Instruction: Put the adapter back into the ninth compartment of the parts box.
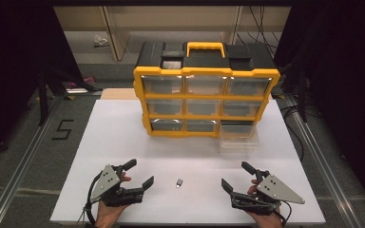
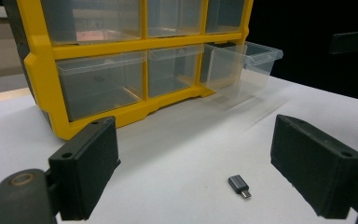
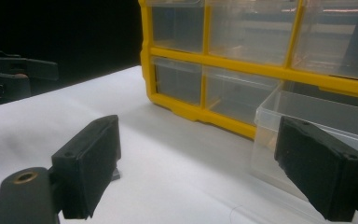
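Note:
A small grey USB adapter [image 1: 179, 182] lies on the white table [image 1: 123, 137] near the front edge, between my two grippers. The left gripper [image 1: 141, 173] rests to its left, open and holding nothing. In the left gripper view the adapter [image 2: 239, 185] lies just ahead of the open left gripper [image 2: 200, 158], nearer its right jaw. The right gripper [image 1: 235, 175] rests to the adapter's right, also open and holding nothing. In the right gripper view the right gripper [image 3: 205, 158] faces a pulled-out clear drawer [image 3: 317, 112], and the adapter [image 3: 115, 175] peeks out beside its left jaw.
A yellow and black organizer [image 1: 206, 71] with several clear drawers stands at the back of the table. Its bottom-right drawer [image 1: 239, 137] is pulled out onto the table. Dark floor and metal rails [image 1: 24, 156] flank the table.

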The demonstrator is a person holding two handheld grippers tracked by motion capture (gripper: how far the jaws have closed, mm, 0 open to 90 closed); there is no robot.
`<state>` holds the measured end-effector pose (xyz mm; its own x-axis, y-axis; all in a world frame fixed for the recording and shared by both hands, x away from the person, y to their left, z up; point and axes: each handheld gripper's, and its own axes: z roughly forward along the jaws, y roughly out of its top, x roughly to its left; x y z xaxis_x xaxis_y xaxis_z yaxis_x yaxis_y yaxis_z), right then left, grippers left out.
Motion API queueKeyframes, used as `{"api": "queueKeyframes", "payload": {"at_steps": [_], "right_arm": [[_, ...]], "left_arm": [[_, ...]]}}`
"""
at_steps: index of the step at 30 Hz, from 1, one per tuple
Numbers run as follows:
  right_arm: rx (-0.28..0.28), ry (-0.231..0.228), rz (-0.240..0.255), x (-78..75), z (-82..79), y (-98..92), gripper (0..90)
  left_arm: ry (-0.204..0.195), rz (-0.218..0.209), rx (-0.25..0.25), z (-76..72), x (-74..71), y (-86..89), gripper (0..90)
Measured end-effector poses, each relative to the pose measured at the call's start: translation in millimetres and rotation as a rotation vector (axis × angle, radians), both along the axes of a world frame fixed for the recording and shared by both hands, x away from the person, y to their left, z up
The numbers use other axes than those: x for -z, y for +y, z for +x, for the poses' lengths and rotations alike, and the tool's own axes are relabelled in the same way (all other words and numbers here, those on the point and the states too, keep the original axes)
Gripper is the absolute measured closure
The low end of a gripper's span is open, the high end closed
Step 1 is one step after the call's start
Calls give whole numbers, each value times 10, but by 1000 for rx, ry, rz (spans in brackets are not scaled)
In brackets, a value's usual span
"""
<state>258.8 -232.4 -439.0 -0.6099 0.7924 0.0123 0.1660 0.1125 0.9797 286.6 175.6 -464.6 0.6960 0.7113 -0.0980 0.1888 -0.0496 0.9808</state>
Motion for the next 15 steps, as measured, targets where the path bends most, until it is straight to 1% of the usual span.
{"api": "queueKeyframes", "payload": {"at_steps": [8, 9, 14, 15], "right_arm": [[-4, 8, -10, 3, 13, 17, 152], [-10, 18, -19, 8, 20, 27, 152], [-16, 32, -41, 11, 31, 49, 152], [-22, 37, -52, 7, 38, 60, 155]], "left_arm": [[4, -2, -1, -13, -2, -1, 152], [5, -2, -1, -12, -1, 1, 152], [1, 1, 0, -14, -1, -3, 153], [-10, 5, 3, -9, -1, -6, 153]]}}
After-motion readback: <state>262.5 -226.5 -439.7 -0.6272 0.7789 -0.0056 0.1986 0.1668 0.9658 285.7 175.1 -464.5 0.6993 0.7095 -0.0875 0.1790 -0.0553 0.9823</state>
